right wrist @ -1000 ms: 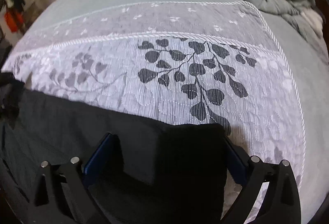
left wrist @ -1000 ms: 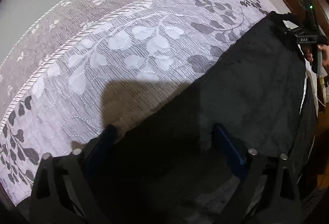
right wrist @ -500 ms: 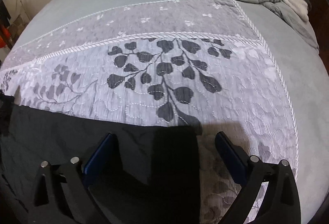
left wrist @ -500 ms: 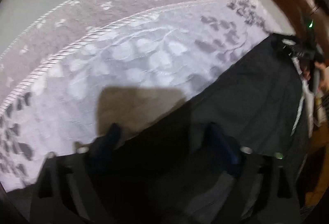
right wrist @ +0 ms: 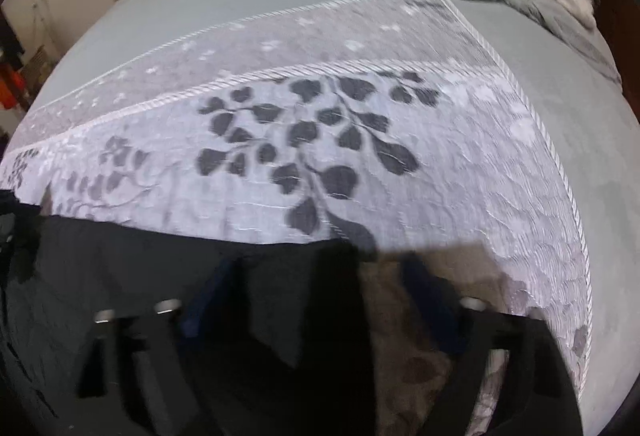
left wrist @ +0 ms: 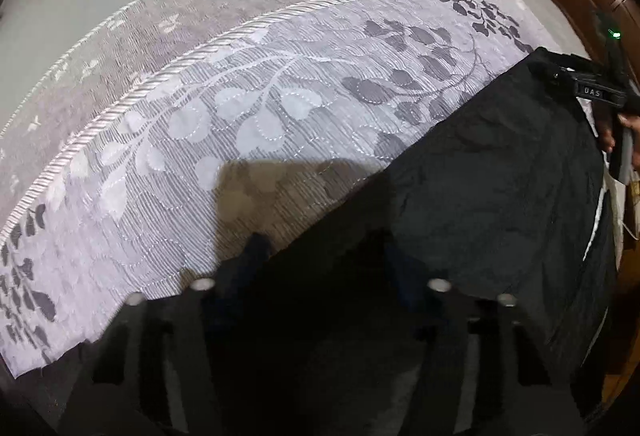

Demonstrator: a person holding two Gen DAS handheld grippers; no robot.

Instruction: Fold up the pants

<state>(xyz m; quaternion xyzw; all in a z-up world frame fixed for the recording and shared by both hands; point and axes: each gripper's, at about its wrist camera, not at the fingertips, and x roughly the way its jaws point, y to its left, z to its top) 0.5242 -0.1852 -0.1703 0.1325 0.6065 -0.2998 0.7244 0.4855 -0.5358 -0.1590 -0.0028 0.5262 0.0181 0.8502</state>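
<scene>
Shadow and blur hide whether either gripper's jaws press the pants (left wrist: 500,196).

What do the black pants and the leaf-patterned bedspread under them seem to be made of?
Black pants: likely a thin woven fabric with a matte finish; fine creases, no sheen.
Leaf-patterned bedspread: looks like quilted woven cloth with a slight sheen; visible stitch lines around the leaves, ribbed texture, twisted cord trim. Fibre cannot be told.

Dim, warm light falls from behind the cameras, casting a hard blocky shadow (left wrist: 280,196) on the bedspread (left wrist: 240,108). The right view looks motion-blurred, perhaps defocused; fisheye bending darkens corners from 12 to 3 o'clock.
</scene>
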